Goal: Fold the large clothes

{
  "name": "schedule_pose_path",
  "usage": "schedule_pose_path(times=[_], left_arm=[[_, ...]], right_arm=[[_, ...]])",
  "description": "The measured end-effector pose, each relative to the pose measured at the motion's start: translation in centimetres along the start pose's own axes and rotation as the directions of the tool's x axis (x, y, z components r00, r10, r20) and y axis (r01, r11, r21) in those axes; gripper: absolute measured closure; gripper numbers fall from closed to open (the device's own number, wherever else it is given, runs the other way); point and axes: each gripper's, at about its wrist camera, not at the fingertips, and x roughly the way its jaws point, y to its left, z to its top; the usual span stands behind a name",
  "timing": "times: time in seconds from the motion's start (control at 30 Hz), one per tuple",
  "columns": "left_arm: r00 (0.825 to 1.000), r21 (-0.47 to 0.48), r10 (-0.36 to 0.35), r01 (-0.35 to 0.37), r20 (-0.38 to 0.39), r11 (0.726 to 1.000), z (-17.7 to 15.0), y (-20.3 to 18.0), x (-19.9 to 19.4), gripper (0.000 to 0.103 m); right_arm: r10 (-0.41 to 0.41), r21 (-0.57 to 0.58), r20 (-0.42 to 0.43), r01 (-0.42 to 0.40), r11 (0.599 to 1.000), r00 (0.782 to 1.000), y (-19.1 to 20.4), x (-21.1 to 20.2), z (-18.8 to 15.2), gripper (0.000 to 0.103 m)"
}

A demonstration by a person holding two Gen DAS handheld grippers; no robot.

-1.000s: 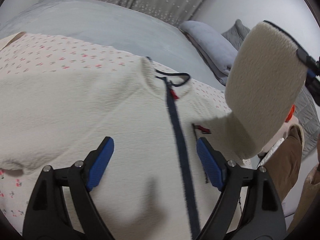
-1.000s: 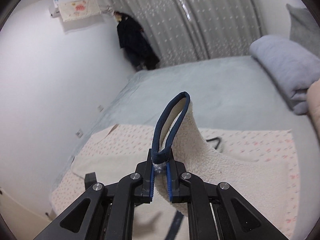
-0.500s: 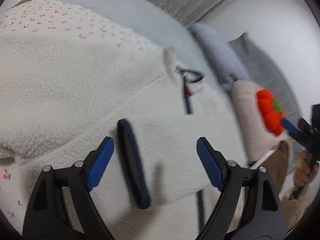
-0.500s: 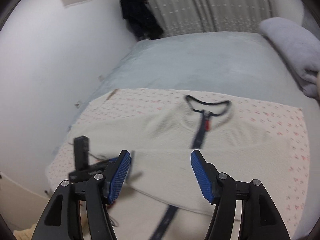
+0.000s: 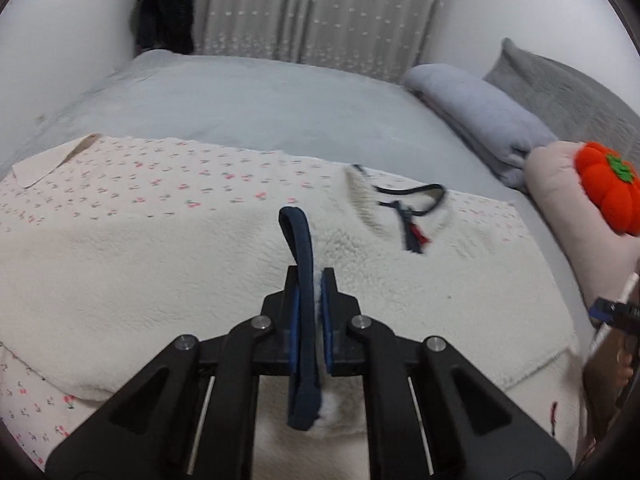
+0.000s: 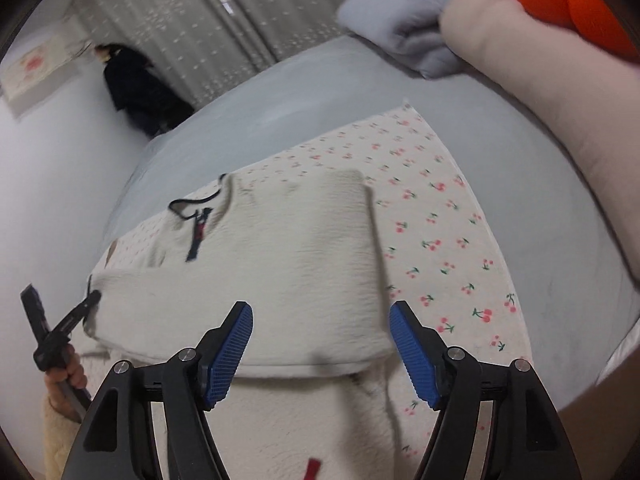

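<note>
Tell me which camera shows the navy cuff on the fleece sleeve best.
The left wrist view: the navy cuff stands dead centre, pinched in the shut left gripper, its loop rising clear above the fingers. The right wrist view shows only the folded fleece and the left gripper small at the edge; the cuff can't be made out.

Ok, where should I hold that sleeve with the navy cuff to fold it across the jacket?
By the navy cuff itself, coming in from its open end. The band is flat, looks firmer than the fleece, and stands up off the jacket, so pads can close across it. The left gripper is already shut there; probably no regrip needed.
</note>
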Motion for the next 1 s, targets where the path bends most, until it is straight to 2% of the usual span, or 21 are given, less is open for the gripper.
schedule_pose_path(times=[0.1, 0.2, 0.27, 0.33, 0.37, 0.4, 0.43, 0.5, 0.53, 0.57, 0.6, 0.63, 0.67, 0.77, 0.87, 1.0], left_arm=[[0.995, 0.0, 0.091, -0.091, -0.031, 0.996, -0.5, 1.3, 2.5, 0.093], [0.989, 0.002, 0.139, -0.139, -0.049, 0.99, -1.7, 2.4, 4.5, 0.093], [0.987, -0.004, 0.152, -0.152, -0.059, 0.988, -2.5, 2.4, 5.2, 0.093], [0.986, -0.005, 0.16, -0.16, -0.053, 0.987, -2.9, 2.4, 5.6, 0.093], [0.987, -0.014, 0.155, -0.155, -0.037, 0.988, -3.0, 2.5, 5.5, 0.093], [0.99, -0.023, 0.138, -0.138, -0.019, 0.99, -2.9, 2.2, 5.1, 0.093], [0.992, -0.032, 0.124, -0.124, 0.011, 0.992, -2.9, 2.2, 4.5, 0.093], [0.993, -0.034, 0.099, -0.097, 0.058, 0.995, -2.7, 2.3, 4.1, 0.093], [0.995, -0.024, 0.095, -0.094, 0.043, 0.995, -2.8, 2.4, 4.9, 0.092], [0.995, -0.018, 0.102, -0.101, 0.005, 0.995, -2.9, 2.4, 5.9, 0.09], [0.991, -0.011, 0.108, -0.11, -0.075, 0.994, -3.1, 2.4, 7.3, 0.084], [0.988, -0.012, 0.122, -0.124, -0.099, 0.992, -3.3, 2.5, 7.7, 0.081], [0.988, -0.021, 0.131, -0.133, -0.076, 0.991, -3.2, 2.6, 7.1, 0.075], [0.986, -0.039, 0.165, -0.166, -0.008, 0.985, -2.7, 2.6, 4.2, 0.037], [0.992, -0.019, 0.12, -0.119, 0.048, 0.993, -2.8, 1.8, 1.5, 0.034], [0.999, 0.04, 0.05, -0.051, 0.021, 0.998, -4.2, -0.4, 0.7, 0.032]], right_arm=[[0.012, 0.039, -0.029, -0.01, 0.999, 1.0, -1.2, 2.6, 0.8, 0.03], [0.05, 0.08, -0.054, -0.045, 0.996, 0.997, -1.9, 6.3, 2.6, 0.03], [0.105, 0.121, -0.053, -0.097, 0.988, 0.993, -2.1, 8.6, 4.0, 0.032], [0.173, 0.184, -0.042, -0.163, 0.969, 0.984, -2.7, 11.0, 5.0, 0.042], [0.205, 0.218, -0.031, -0.194, 0.957, 0.978, -2.9, 12.1, 5.4, 0.061], [0.203, 0.241, -0.022, -0.192, 0.951, 0.979, -3.0, 12.6, 5.6, 0.085], [0.176, 0.256, 0.014, -0.173, 0.951, 0.984, -2.8, 12.6, 5.6, 0.085], [0.166, 0.178, 0.158, -0.194, 0.965, 0.973, -1.3, 10.5, 5.1, 0.087], [0.107, 0.123, 0.204, -0.134, 0.983, 0.973, -0.5, 9.9, 4.7, 0.087], [0.017, 0.094, 0.189, -0.035, 0.995, 0.982, -0.1, 10.5, 4.4, 0.086], [-0.022, 0.081, 0.161, 0.009, 0.997, 0.987, 0.0, 11.2, 4.2, 0.084], [-0.049, 0.085, 0.135, 0.038, 0.996, 0.99, 0.0, 11.6, 3.9, 0.081], [-0.062, 0.094, 0.136, 0.049, 0.994, 0.989, 0.0, 11.4, 3.9, 0.075], [-0.113, 0.075, 0.18, 0.1, 0.992, 0.977, 1.5, 8.3, 3.2, 0.071], [-0.166, -0.009, 0.213, 0.172, 0.985, 0.963, 4.2, 5.2, 1.2, 0.064], [-0.21, -0.126, 0.205, 0.238, 0.963, 0.956, 7.4, 4.4, -1.8, 0.063]])
